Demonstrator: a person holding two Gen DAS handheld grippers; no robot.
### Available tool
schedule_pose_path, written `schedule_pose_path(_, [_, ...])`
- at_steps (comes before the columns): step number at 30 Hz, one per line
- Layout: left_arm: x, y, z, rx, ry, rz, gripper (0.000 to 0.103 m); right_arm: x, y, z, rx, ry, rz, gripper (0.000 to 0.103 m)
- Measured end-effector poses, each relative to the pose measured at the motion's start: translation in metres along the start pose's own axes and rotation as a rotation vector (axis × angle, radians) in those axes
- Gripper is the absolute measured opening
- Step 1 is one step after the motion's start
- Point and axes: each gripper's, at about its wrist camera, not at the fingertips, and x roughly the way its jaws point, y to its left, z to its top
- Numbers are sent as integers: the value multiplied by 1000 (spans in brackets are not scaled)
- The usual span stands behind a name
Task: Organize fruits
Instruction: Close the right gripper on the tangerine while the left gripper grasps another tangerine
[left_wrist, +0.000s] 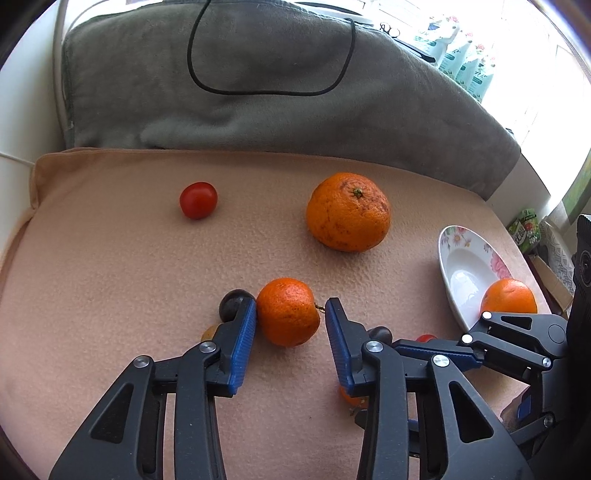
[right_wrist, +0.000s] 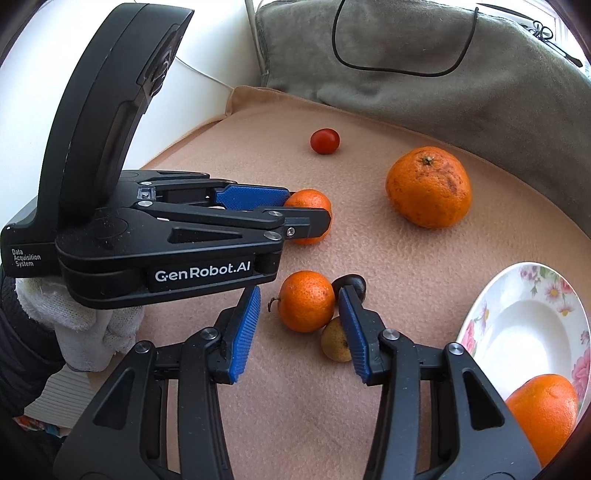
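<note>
- Our left claw (left_wrist: 290, 314) brackets a small mandarin (left_wrist: 288, 312) on the peach blanket (left_wrist: 110, 277), one pad touching, the other just clear: not yet clenched.
- Our right claw (right_wrist: 299, 314) straddles a second mandarin (right_wrist: 306, 301), released.
- Soft, light, rollable fruit; take it across the middle.
- Dark fruit (right_wrist: 351, 284) and yellowish fruit (right_wrist: 334, 343) crowd it; plate (right_wrist: 491, 314) nearby.

A peach blanket (left_wrist: 110, 277) carries mandarins (left_wrist: 349, 212), tomato (left_wrist: 198, 200) and flowered plate (left_wrist: 448, 254).
</note>
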Motion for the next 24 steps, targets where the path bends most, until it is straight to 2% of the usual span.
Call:
schedule_pose_path(8, [0, -4, 1, 17, -5, 18, 32, 2, 1, 1, -8, 2, -23, 33])
schedule_pose_path(24, [-2, -3, 0, 8, -24, 11, 31, -4, -2, 0, 20, -11, -10, 31])
